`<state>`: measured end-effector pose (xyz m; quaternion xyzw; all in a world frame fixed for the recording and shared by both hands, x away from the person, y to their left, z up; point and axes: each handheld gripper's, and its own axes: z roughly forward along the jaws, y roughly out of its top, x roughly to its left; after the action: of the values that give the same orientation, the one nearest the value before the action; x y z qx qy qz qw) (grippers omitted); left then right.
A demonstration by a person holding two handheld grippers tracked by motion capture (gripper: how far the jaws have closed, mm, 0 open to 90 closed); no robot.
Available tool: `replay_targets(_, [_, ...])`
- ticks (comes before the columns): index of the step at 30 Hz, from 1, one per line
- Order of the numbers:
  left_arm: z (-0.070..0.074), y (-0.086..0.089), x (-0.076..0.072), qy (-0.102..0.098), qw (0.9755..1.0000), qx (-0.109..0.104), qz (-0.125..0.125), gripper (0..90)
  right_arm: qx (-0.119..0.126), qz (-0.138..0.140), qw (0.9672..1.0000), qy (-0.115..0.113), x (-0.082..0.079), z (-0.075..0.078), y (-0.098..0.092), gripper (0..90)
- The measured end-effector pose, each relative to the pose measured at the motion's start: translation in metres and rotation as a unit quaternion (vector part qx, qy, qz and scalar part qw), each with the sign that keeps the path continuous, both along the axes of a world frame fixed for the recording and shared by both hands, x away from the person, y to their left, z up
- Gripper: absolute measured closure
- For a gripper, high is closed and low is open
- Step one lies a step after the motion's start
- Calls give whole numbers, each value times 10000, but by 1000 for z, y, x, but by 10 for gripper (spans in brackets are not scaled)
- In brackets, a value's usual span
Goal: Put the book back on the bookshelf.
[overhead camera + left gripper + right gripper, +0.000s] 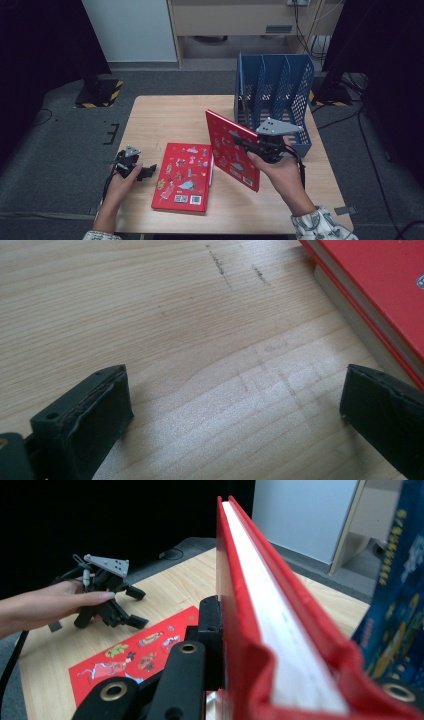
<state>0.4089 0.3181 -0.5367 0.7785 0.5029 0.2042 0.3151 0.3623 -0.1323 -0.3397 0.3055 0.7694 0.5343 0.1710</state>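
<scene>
Right gripper (239, 139) pinches upright red book (231, 150); left gripper (148, 171) jaws spread, empty, on table (165, 115).

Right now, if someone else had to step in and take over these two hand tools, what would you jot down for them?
Right tool: shut on a red book, held upright on edge above the table, near the blue file rack.
Left tool: open, nothing between its jaws, resting on the table just left of the second red book.
Second book lies flat, cover up, near the front edge.
Rack slots look empty from the high view.
Done: one book picked up.
Left: probably stand the held book in a rack slot, then fetch the flat one.
</scene>
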Motion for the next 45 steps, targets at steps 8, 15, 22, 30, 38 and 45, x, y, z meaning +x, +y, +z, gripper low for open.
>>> replay_targets(8, [0,0,0,-3,10000,-2,0,0,-26,-133,9999,31,-7,-4,-16,791])
replay_targets(15, [0,1,0,-5,10000,22,-26,0,22,-295,9995,57,-13,-8,-34,791])
replay_targets(22, [0,1,0,-4,10000,24,-29,0,-11,-396,9992,76,-20,-13,-48,791])
replay_targets(30, [0,1,-1,-11,10000,9,-31,0,50,-604,9981,105,-28,-15,-69,791])
replay_targets(38, [0,1,-1,-1,10000,-3,-30,0,206,-724,9971,112,-33,-9,-84,791])
replay_targets(45, [0,1,-2,-3,10000,-3,-23,0,314,-858,9958,79,-36,9,-94,791])
